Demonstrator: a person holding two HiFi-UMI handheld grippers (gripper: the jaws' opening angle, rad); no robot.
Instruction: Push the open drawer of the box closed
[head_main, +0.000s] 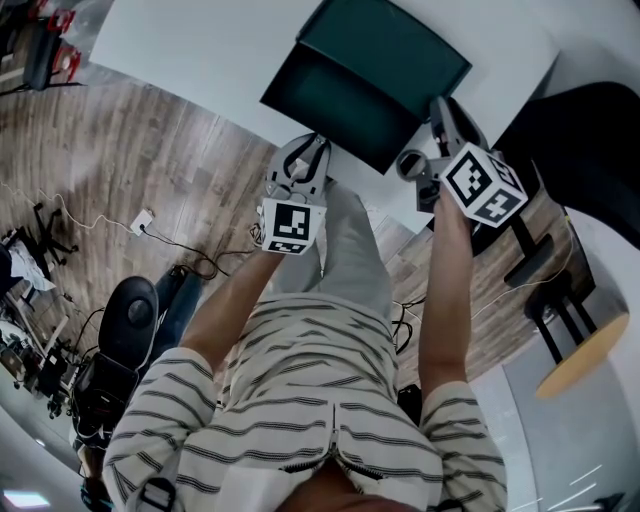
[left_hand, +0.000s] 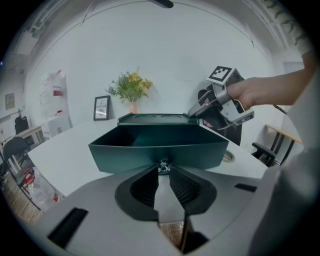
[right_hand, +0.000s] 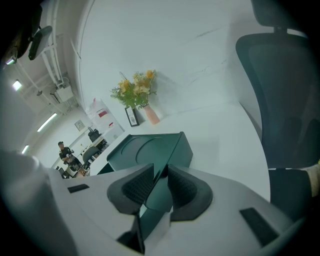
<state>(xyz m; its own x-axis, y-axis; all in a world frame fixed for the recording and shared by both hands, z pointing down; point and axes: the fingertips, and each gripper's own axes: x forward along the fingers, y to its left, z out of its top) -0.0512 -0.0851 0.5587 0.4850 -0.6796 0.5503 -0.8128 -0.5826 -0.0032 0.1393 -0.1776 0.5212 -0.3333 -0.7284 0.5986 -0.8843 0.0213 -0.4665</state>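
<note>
On the white table (head_main: 200, 50), in the upper middle of the head view, sits a dark green box (head_main: 405, 50). Its deep drawer (head_main: 340, 100) stands pulled out toward the person. The right gripper (right_hand: 161, 172) is clamped on the box's corner wall. The left gripper (left_hand: 163, 171) pinches the drawer's small metal knob (left_hand: 163, 165).

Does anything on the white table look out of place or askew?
Only the drawer of the green box: it stands pulled well out of the box instead of sitting flush. Nothing looks spilled, tipped or damaged.
</note>
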